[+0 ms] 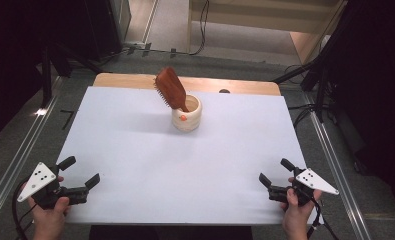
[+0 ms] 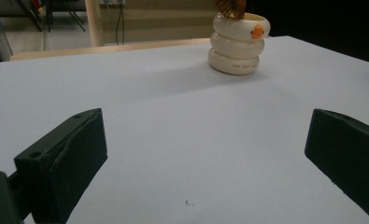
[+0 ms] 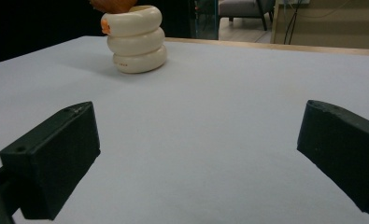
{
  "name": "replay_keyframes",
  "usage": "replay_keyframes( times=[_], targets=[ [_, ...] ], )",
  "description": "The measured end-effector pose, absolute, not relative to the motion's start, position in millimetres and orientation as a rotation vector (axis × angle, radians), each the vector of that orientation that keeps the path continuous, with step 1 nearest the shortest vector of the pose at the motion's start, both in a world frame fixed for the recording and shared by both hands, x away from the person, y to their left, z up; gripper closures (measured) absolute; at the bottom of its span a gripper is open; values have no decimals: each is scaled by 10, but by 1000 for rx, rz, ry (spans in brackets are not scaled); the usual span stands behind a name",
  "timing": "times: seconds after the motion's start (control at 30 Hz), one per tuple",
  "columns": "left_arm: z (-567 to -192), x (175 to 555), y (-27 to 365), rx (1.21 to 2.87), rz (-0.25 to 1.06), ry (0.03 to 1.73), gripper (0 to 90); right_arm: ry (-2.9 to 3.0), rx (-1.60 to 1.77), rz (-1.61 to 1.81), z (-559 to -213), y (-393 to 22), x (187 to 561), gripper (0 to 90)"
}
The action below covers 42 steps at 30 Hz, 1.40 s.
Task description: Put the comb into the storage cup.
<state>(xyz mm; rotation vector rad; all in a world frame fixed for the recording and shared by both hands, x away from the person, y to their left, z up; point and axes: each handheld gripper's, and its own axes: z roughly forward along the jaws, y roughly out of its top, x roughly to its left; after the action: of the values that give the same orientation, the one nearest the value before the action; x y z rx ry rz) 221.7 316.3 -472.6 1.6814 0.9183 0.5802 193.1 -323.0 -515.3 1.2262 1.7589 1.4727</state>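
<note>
Hairbrush (image 1: 170,89) standing tilted in cream ringed cup (image 1: 187,114), upper centre of frame, well apart from left gripper (image 1: 80,171) lower left and right gripper (image 1: 276,170) lower right. Both spread wide, holding nothing. Brush cut off at top edge in gripper views; bristles perhaps facing left. White table (image 1: 135,150); dark room, pale floor beyond.

Left gripper (image 1: 81,172) and right gripper (image 1: 276,171) look alike — black bodies, each with two blocky matte-black jaws. Each carries a grey three-cornered plate on top, marked with black dots. A dark cable trails from the rear of each. In the gripper views the jaws are thick rectangular blocks with small round holes near the top edge — likely screw holes. Hands bare.
</note>
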Motion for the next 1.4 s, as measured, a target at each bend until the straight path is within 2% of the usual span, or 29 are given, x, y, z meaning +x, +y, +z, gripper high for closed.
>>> replay_keyframes(
  times=[0.4,1.4],
  targets=[
    [-4781,2262,3293,1671,577,934,0,1760,1222,1469,-5161,-3234,1937,0],
    [-4918,2342,3312,1647,520,959,0,1779,1223,1456,-5186,-3197,1969,0]
  ],
)
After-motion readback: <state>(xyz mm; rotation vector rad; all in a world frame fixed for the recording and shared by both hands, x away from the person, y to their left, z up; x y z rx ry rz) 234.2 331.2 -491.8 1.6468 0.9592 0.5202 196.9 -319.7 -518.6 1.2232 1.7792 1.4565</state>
